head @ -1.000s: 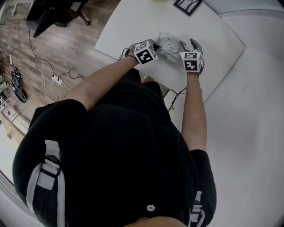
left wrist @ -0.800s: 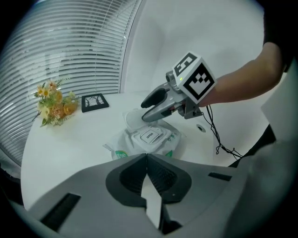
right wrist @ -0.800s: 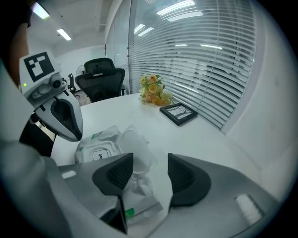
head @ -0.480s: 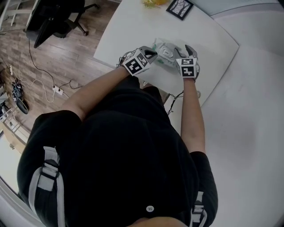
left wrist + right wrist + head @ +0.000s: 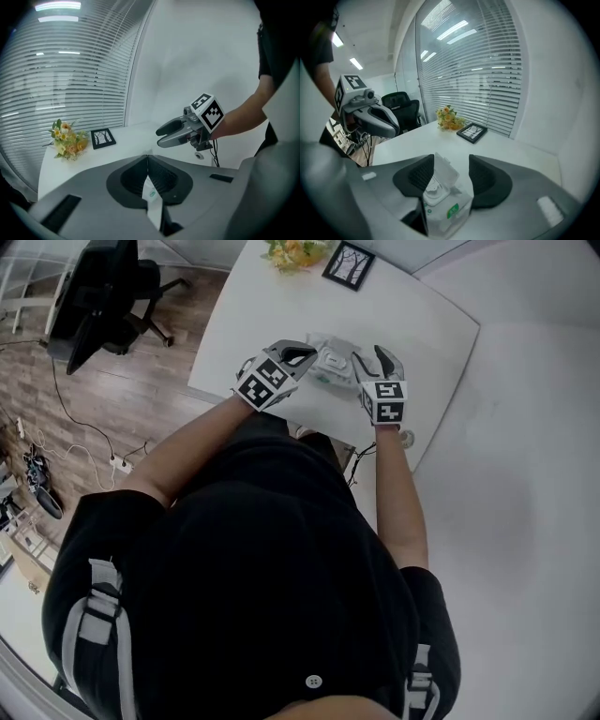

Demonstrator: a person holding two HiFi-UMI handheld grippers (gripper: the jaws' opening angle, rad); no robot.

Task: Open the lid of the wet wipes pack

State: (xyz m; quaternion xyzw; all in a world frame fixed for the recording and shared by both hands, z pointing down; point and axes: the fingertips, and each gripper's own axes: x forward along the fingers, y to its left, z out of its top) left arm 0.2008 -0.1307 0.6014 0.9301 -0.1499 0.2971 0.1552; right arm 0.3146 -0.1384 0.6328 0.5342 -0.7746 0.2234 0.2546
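The pack (image 5: 333,362) lies on the surface (image 5: 422,324), well to the person's side of the frame (image 5: 348,264). The left hand-held gripper (image 5: 302,353) is pressed together, apparently on nothing. The right hand-held gripper (image 5: 369,353) is spread, the pack showing in its gap untouched. The pack looks light, its soft, slippery film likely to crumple and slide. The stiff lid (image 5: 432,187) is best caught at its front lip, with the body pinned beside it.
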